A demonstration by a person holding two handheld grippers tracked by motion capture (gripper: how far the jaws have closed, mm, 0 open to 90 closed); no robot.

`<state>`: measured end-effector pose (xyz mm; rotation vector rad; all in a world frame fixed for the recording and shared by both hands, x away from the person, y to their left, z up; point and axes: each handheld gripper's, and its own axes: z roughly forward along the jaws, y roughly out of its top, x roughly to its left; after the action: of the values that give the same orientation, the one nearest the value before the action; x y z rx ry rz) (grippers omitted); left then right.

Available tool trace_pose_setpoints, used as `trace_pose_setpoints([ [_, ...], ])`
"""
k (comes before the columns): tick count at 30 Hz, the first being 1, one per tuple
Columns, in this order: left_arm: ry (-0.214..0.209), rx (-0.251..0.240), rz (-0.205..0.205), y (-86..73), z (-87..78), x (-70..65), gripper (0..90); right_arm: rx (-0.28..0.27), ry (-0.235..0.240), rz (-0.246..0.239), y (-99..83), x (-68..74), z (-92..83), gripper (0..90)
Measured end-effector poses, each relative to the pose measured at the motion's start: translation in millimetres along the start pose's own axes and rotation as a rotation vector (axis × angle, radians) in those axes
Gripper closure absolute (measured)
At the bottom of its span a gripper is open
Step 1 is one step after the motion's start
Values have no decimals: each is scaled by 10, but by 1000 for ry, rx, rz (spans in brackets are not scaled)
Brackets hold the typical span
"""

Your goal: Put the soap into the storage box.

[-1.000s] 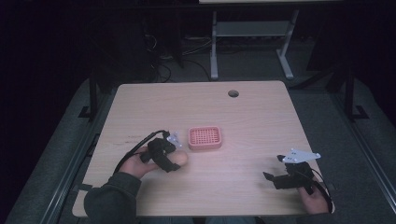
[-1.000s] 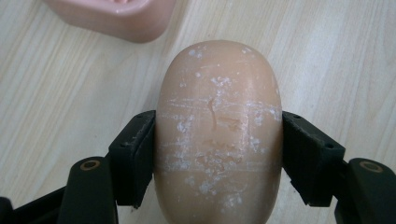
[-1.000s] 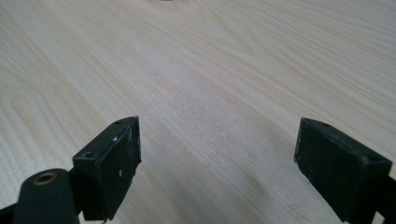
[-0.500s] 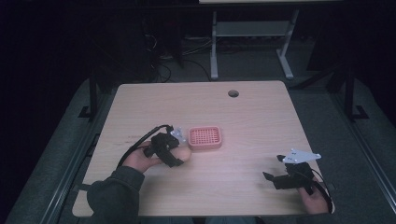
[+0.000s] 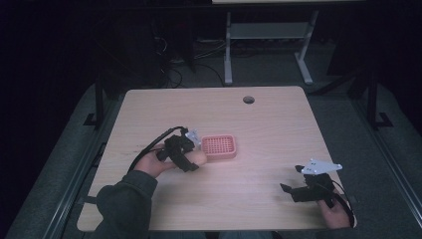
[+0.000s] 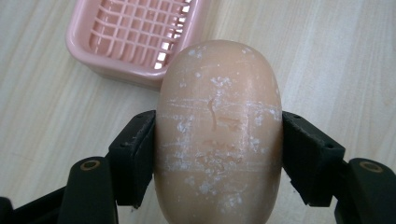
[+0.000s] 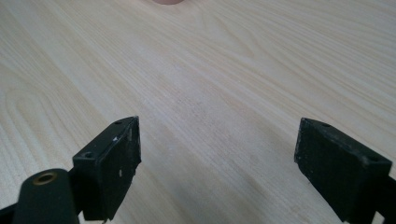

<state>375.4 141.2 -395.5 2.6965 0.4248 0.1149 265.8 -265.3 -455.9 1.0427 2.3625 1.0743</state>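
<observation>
Left tongs (image 6: pixel 218 154) clenched on peach soap bar (image 6: pixel 218 135), jaws pressing both long sides, bar's rounded end poking out past jaw tips. In high view, left tongs (image 5: pixel 195 157) sit just beside pink soap dish (image 5: pixel 218 146), soap (image 5: pixel 198 158) near dish's near-left edge, not inside. Dish (image 6: pixel 135 37) slotted grid bottom, nothing in it. Right tongs (image 7: pixel 217 168) released, jaws wide apart, gripping nothing, above bare wooden table (image 7: pixel 233 70). In high view, right tongs (image 5: pixel 293 190) at table's near-right edge, well apart from dish.
</observation>
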Motion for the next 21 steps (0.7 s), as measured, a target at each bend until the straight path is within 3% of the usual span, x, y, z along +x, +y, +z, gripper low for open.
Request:
trace_pose_setpoints([
  [21, -2, 6, 21, 278, 50, 133, 322, -3, 6, 1, -6, -3, -12, 141],
])
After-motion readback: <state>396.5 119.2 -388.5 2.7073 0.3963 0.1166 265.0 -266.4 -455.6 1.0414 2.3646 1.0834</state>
